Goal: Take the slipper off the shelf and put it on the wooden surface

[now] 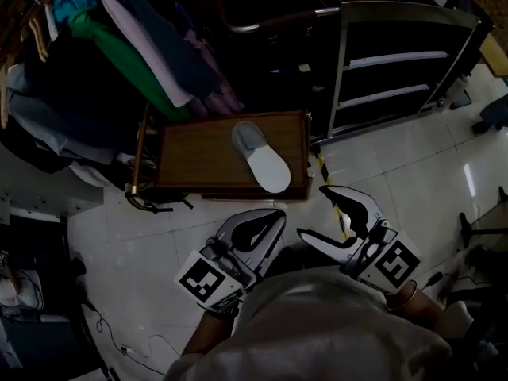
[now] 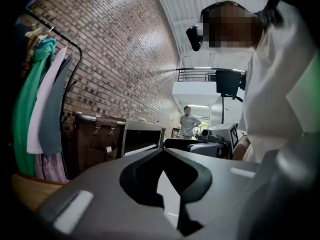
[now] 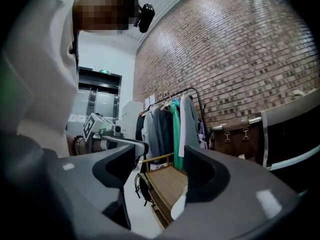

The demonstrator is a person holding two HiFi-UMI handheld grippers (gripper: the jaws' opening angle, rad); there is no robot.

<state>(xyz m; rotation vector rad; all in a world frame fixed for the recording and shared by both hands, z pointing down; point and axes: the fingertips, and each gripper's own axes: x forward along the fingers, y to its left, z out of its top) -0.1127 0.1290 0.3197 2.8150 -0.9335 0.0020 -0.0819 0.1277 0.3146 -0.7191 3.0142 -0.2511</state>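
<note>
Slipper (image 1: 262, 159): pale grey-white, soft-looking, long oval, lying flat on the wooden surface (image 1: 198, 153). The surface is a brown rectangular top with a raised rim and visible grain. Floor (image 1: 143, 236) is glossy white tile. A dark metal shelf (image 1: 397, 62) with pale rails stands at 2 o'clock, hanging clothes (image 1: 119, 46) in green, lilac and dark cloth at 10 o'clock. A red brick wall (image 3: 240, 49) rises behind.

Right gripper (image 1: 311, 209) is released, jaws apart, nothing between them; the slipper sits at its 11 o'clock, apart. Left gripper (image 1: 278, 213) is clenched tip to tip, empty, with the slipper near its 12 o'clock, not touching.
</note>
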